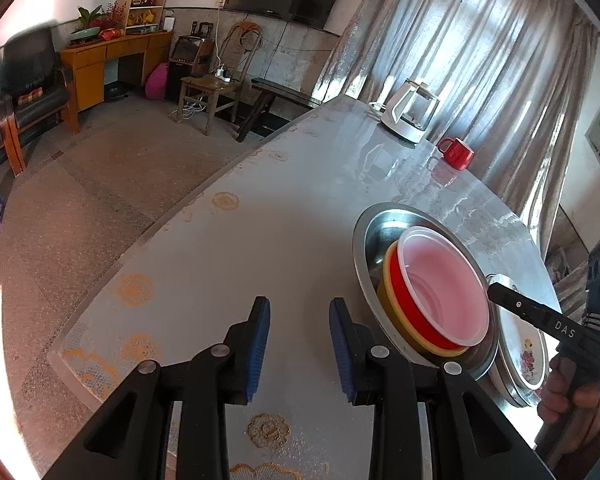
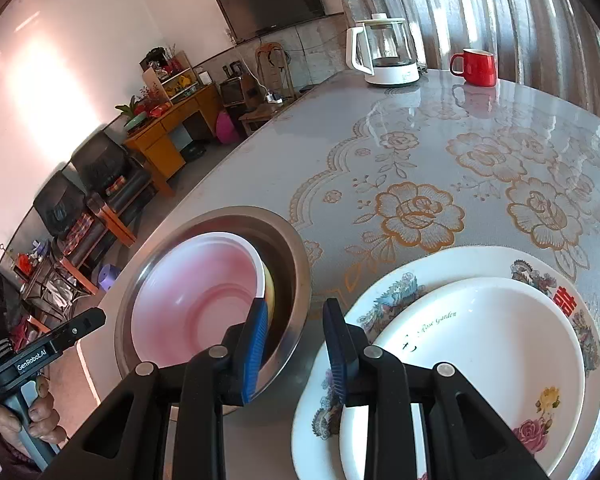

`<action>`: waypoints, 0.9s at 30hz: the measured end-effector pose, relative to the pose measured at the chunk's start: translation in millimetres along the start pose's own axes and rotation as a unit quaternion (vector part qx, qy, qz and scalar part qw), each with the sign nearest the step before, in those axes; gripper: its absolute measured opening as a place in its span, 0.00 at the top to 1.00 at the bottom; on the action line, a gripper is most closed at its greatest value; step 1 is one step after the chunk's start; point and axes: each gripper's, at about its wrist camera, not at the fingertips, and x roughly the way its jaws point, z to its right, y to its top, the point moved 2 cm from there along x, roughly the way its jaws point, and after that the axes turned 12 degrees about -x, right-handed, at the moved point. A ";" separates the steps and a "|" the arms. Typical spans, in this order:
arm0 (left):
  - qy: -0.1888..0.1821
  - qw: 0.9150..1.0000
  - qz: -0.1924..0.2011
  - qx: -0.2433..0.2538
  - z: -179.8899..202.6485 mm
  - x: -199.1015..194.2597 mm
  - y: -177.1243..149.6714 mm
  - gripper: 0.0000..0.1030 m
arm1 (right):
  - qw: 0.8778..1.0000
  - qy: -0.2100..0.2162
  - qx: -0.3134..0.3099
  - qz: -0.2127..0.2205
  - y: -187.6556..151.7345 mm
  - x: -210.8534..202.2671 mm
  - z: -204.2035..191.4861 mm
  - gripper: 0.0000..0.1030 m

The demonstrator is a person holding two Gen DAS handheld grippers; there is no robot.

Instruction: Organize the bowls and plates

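Observation:
A steel bowl [image 2: 296, 264] stands on the table and holds a nested stack: a clear plastic bowl [image 2: 196, 296] on a red bowl [image 1: 404, 284] on a yellow bowl [image 1: 392, 300]. The steel bowl also shows in the left wrist view [image 1: 364, 236]. To its right a small white floral plate [image 2: 500, 344] lies on a larger patterned plate [image 2: 460, 264]. My right gripper [image 2: 296, 344] is open and empty, hovering between the steel bowl's rim and the plates. My left gripper [image 1: 300, 344] is open and empty above the table, left of the steel bowl.
A glass kettle with a white base [image 2: 388, 52] and a red mug [image 2: 476, 66] stand at the table's far side by the curtain. The table's edge [image 1: 148, 236] runs along the left, with floor, chairs and a desk beyond.

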 end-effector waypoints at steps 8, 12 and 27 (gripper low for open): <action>-0.020 1.000 -0.003 0.014 16.7 4.3 1.3 0.68 | 1.000 -0.005 -0.009 -0.009 -1.1 4.7 -0.8 0.80; -0.015 0.999 -0.003 0.028 25.5 10.6 2.9 0.68 | 1.000 -0.005 -0.019 -0.020 -2.3 11.2 -5.3 0.82; -0.016 0.999 -0.023 0.036 35.0 37.4 4.9 0.71 | 0.999 -0.001 -0.027 -0.031 -1.5 18.6 -10.7 0.82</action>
